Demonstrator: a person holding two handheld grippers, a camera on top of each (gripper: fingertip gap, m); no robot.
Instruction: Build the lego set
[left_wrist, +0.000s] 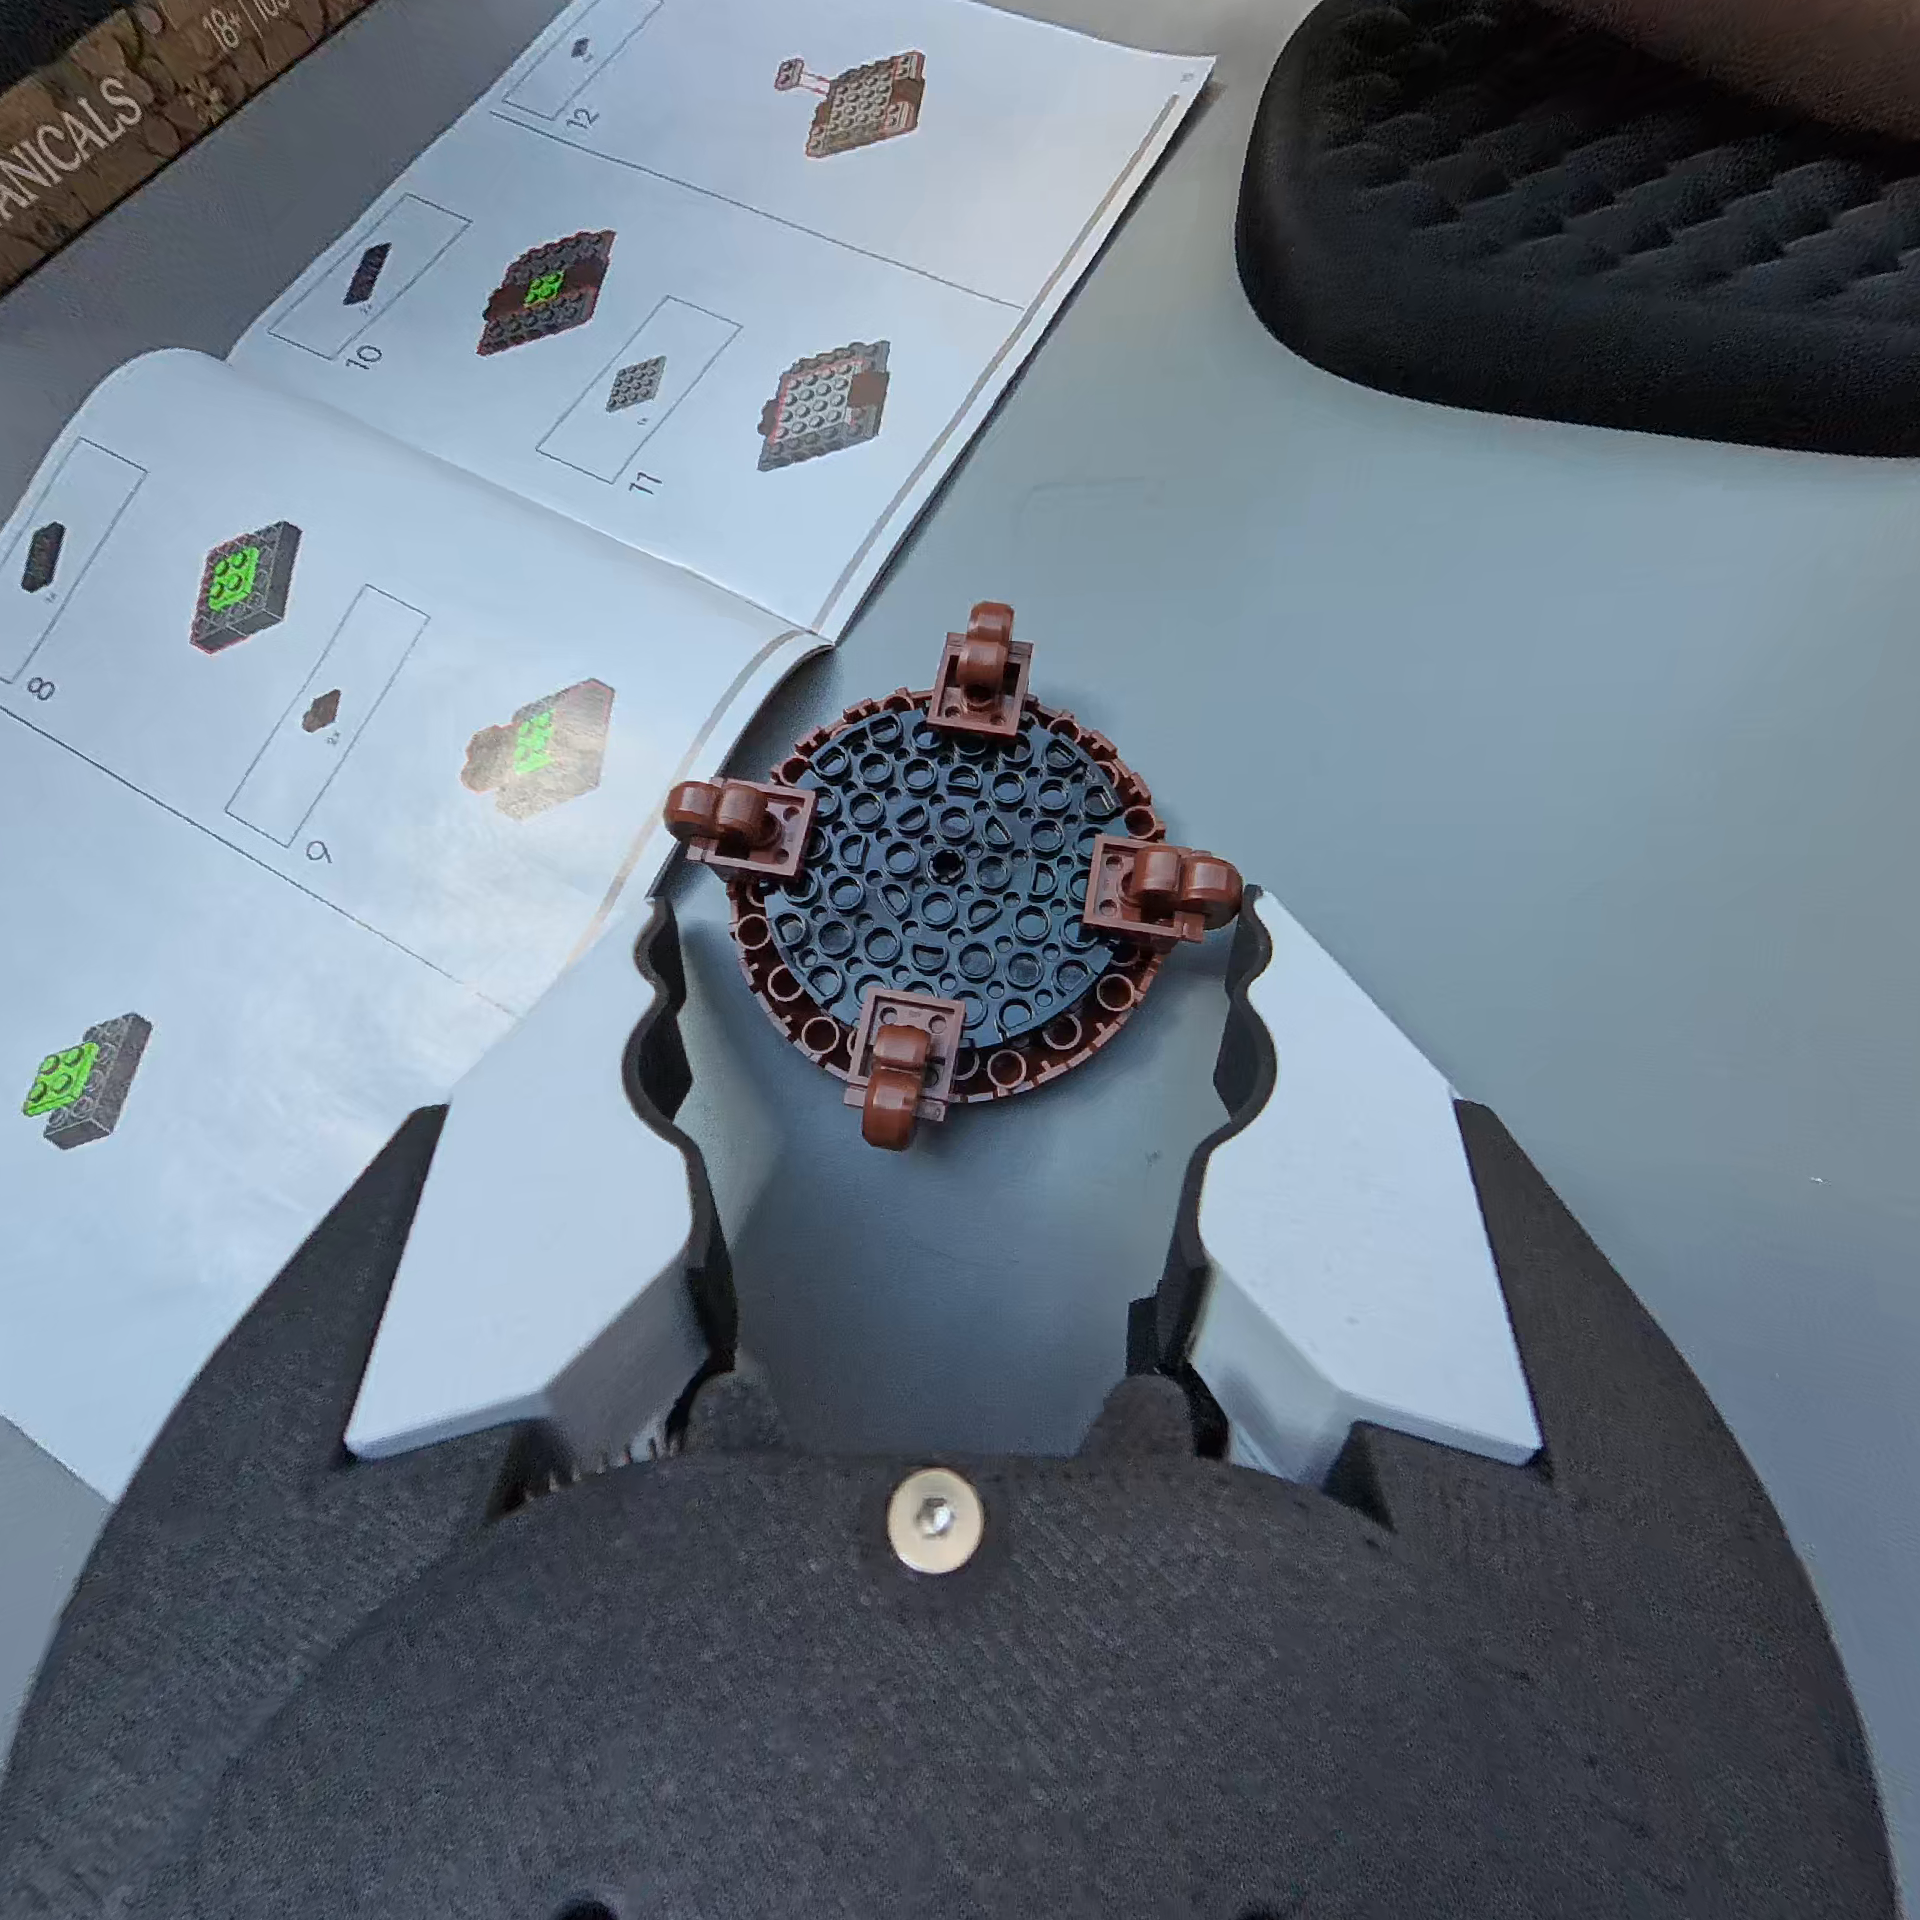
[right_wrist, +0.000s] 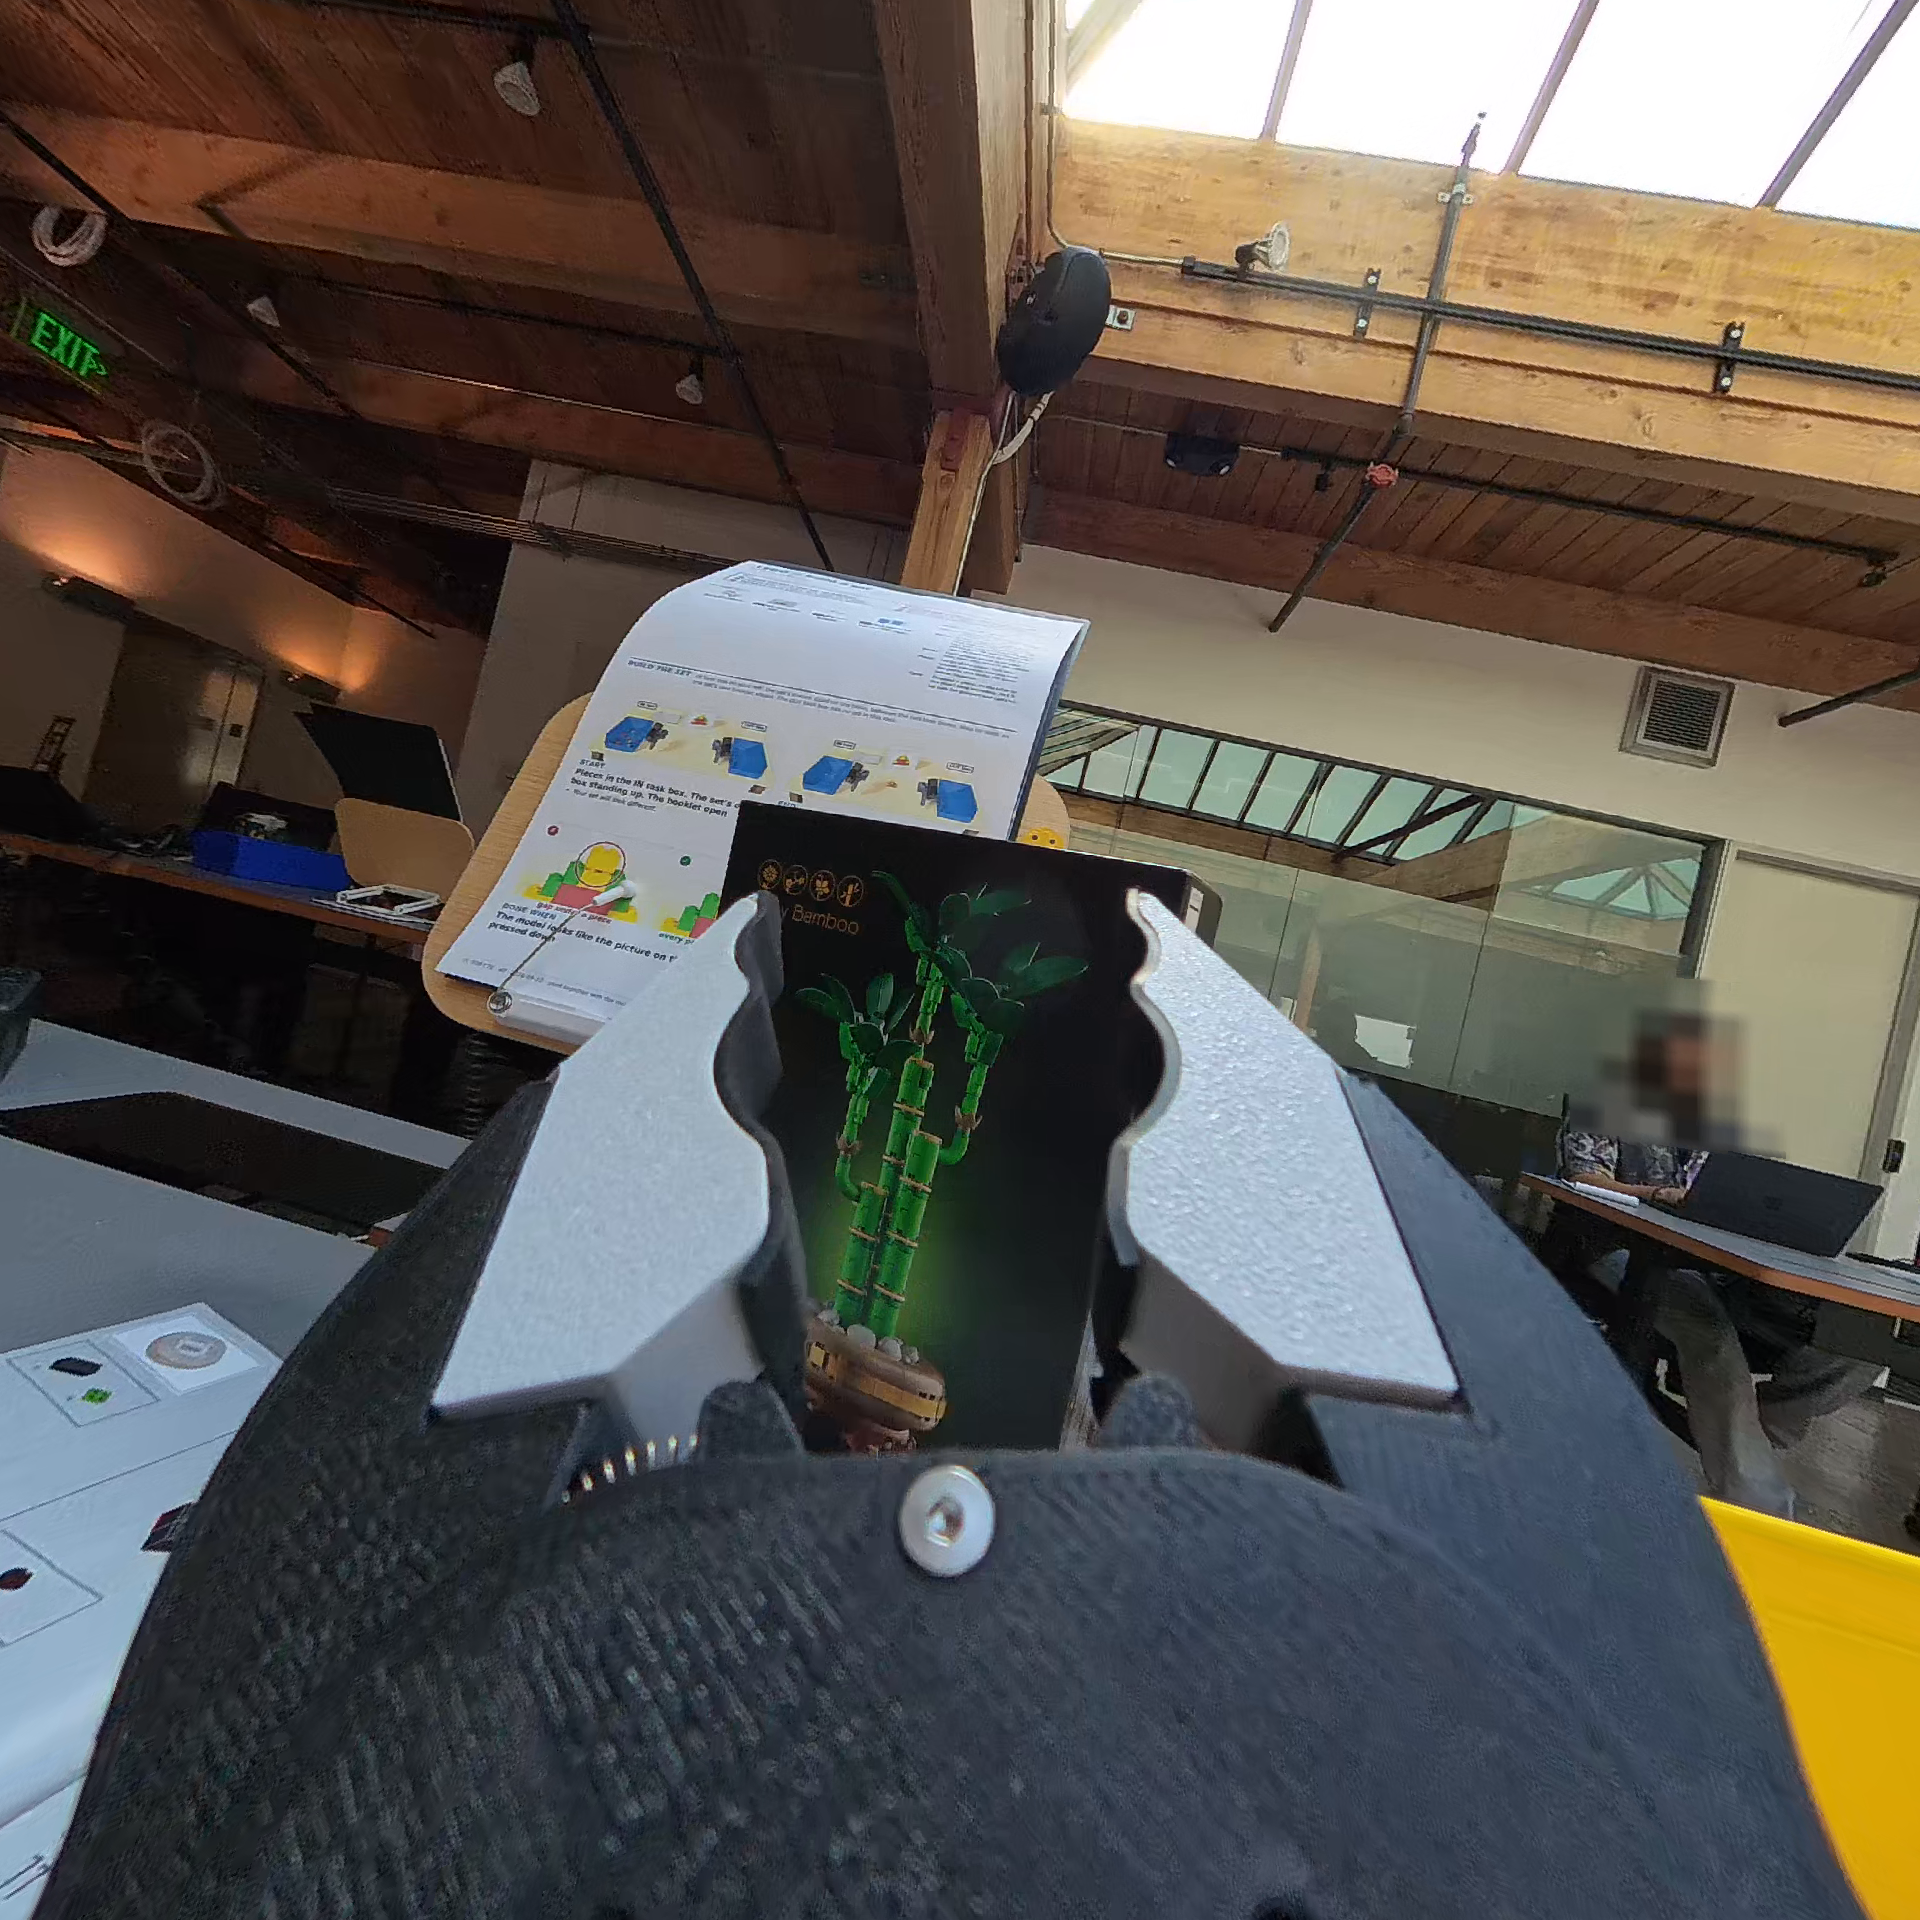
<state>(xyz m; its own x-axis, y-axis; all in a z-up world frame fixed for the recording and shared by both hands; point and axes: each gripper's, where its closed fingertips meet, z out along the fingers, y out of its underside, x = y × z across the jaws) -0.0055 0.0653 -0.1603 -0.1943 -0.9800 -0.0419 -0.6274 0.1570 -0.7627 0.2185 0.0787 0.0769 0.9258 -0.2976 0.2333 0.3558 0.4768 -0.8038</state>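
The round lego base is seen lying flat on the grey bench, just ahead of the left gripper, at twelve o'clock from the jaws. The jaws are spread wide and nothing is held; the base's near half sits between the two fingertips, with the right-hand tip just beside the clip at three o'clock (whether it touches cannot be told). No long axis is offered by the piece, since it is a disc; the widest reach is set by the four brown clip pieces, found at about twelve, three, six and nine o'clock on its rim. The left gripper is judged by far the nearer one.

The base is shown underside up: a black round plate full of hollow tubes, set on a slightly larger reddish-brown ring. The open instruction booklet lies at ten o'clock, its corner just beside the base, and a black textured pad lies well apart at one o'clock.

The right gripper is raised and pointed at the upright set box, which bears a green bamboo picture; its jaws are also wide apart and nothing is gripped. A closing on the disc's rim, between clips, is likely called for next.
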